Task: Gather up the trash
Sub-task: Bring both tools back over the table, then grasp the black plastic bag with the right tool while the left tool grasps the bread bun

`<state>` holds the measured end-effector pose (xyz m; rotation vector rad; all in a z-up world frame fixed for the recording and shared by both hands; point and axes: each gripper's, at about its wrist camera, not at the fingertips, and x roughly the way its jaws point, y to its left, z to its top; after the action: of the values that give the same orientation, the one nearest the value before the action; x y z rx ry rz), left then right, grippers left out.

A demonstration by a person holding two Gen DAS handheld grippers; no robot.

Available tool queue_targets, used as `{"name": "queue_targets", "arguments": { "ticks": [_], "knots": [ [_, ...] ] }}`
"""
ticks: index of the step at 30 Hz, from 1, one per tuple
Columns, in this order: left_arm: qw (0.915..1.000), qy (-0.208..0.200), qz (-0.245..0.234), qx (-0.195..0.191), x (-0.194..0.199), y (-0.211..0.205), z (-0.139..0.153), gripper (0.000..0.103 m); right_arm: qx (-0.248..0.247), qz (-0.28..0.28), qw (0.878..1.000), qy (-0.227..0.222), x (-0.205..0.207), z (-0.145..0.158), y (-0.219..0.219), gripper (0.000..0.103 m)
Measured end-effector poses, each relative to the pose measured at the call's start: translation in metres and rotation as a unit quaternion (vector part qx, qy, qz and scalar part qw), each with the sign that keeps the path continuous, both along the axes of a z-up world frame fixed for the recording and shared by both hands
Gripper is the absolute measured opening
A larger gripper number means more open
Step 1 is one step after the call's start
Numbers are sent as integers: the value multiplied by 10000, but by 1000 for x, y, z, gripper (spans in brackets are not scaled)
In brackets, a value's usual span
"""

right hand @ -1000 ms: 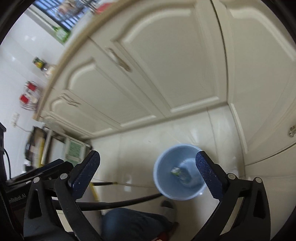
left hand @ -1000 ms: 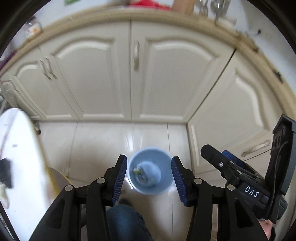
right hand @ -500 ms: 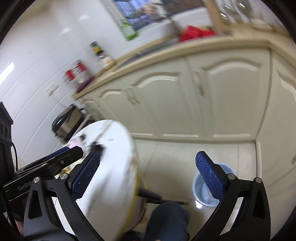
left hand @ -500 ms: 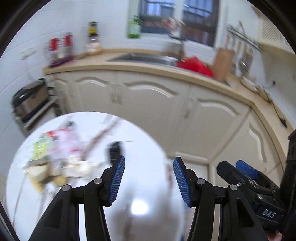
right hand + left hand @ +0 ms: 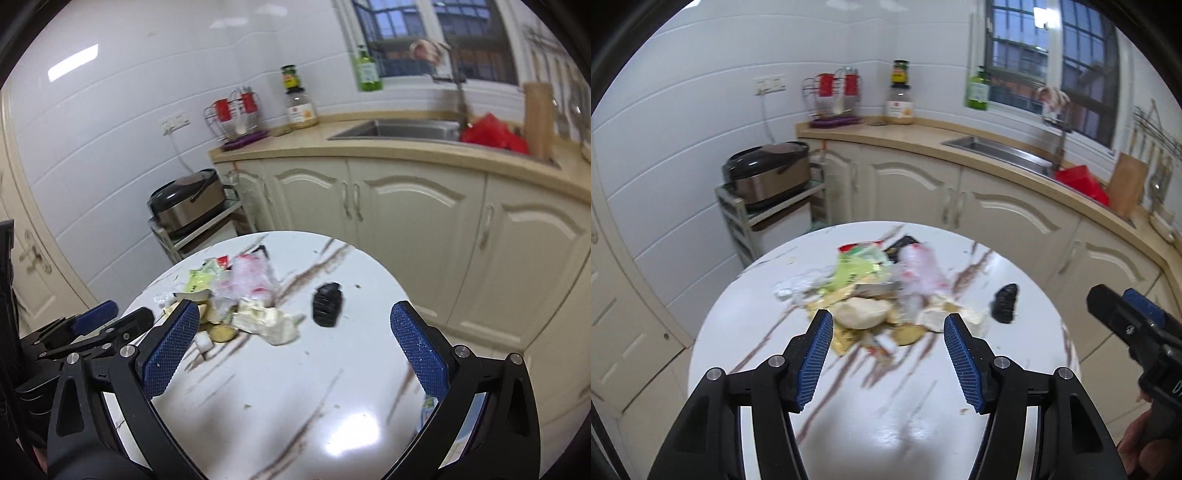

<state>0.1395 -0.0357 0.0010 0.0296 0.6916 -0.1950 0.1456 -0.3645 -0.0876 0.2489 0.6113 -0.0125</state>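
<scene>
Both hand-held grippers hang above the round white marble-patterned counter [image 5: 886, 417] with its brown streaks. The left hand-held gripper [image 5: 888, 332] has its blue-padded jaws set moderately apart with nothing between them, aimed at the near edge of the heap of trash [image 5: 871, 291] lying on the far half of the counter. The right hand-held gripper [image 5: 295, 332] stands spread wide and holds nothing either; it sits to the right of the left one, its black body showing at the edge of the left wrist view.

The heap is a jumble, partly blurred: a crumpled clear plastic bag with red print [image 5: 919, 273], a pale green wrapper [image 5: 855, 271], a pale rounded lump [image 5: 862, 312] nearest the left jaws, and some cream-coloured scraps [image 5: 266, 321] and yellowish bits around it. A crumpled black lump [image 5: 1005, 302] lies by itself to the right of the heap, apart from it. Small crumbs dot the near half of the counter.

Behind stand cream kitchen cabinets [image 5: 417, 221] under a beige worktop with a steel sink [image 5: 399, 131], a red plastic bag [image 5: 491, 134] beside it, and a silver and black cooker [image 5: 768, 173] on a low rack by the tiled wall.
</scene>
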Motion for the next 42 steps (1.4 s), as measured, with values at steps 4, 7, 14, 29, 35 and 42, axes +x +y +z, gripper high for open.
{"name": "queue_targets", "arguments": {
  "ticks": [4, 7, 14, 29, 35, 42],
  "knots": [
    [9995, -84, 315, 52, -8, 13, -1, 64, -149, 152, 9998, -38, 11, 6, 24, 103],
    [9989, -139, 446, 47, -5, 19, 2, 79, -324, 206, 9992, -66, 17, 9, 36, 103],
    [9980, 258, 581, -27, 14, 31, -23, 81, -588, 58, 9982, 115, 33, 1, 35, 103],
    [9922, 1194, 345, -73, 120, 34, -62, 88, -599, -269, 9904, 1216, 91, -81, -9, 103],
    [9910, 1316, 258, -25, 161, 20, -81, 88, -554, -206, 9871, 1488, 114, -108, -15, 103],
    [9917, 1275, 136, 64, 184, 6, -94, 86, -540, -152, 9846, 1655, 135, -123, -20, 88]
  ]
}}
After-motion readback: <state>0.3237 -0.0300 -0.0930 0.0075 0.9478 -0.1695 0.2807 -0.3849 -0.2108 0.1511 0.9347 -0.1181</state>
